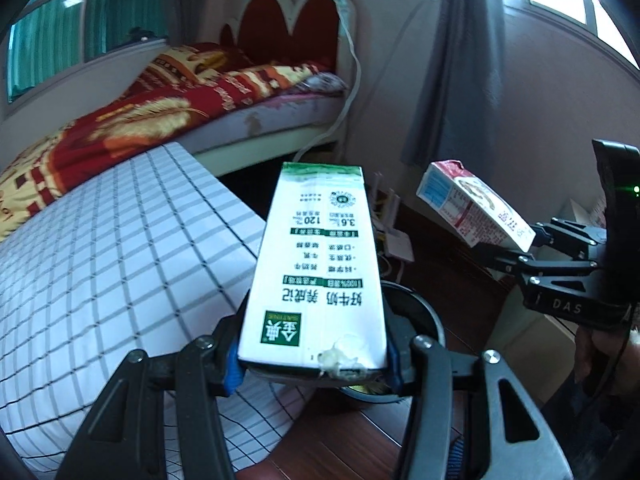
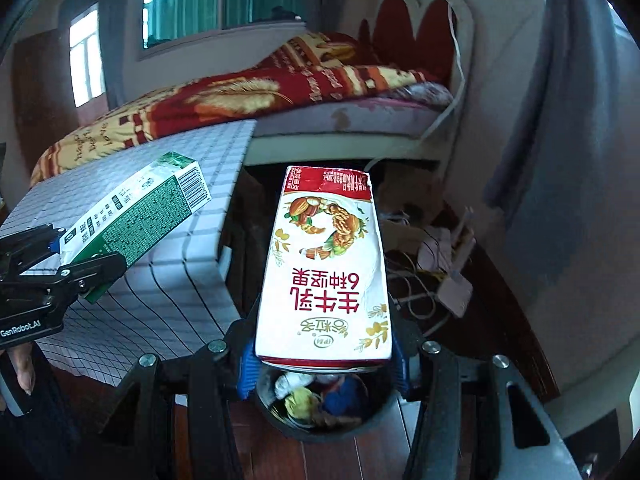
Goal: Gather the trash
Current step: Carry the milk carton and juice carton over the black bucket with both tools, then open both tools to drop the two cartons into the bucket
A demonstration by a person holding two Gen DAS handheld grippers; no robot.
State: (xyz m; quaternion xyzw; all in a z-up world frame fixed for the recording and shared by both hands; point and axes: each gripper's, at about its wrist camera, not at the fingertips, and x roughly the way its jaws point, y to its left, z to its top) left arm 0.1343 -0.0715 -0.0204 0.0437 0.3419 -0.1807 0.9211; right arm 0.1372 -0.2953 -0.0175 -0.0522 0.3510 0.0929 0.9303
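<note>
My left gripper (image 1: 314, 360) is shut on a green and white milk carton (image 1: 316, 264), held in the air above a black trash bin (image 1: 420, 320). The carton also shows in the right wrist view (image 2: 132, 216). My right gripper (image 2: 324, 356) is shut on a red and white milk carton (image 2: 326, 264), held right over the same black bin (image 2: 320, 404), which holds crumpled trash. The red carton shows in the left wrist view (image 1: 476, 208) to the right, with the right gripper (image 1: 532, 240) behind it.
A table with a white checked cloth (image 1: 100, 260) stands to the left of the bin. A bed with a red and yellow blanket (image 1: 160, 100) lies behind. Cables and a white power strip (image 2: 452, 292) lie on the wooden floor by the grey curtain (image 1: 452, 60).
</note>
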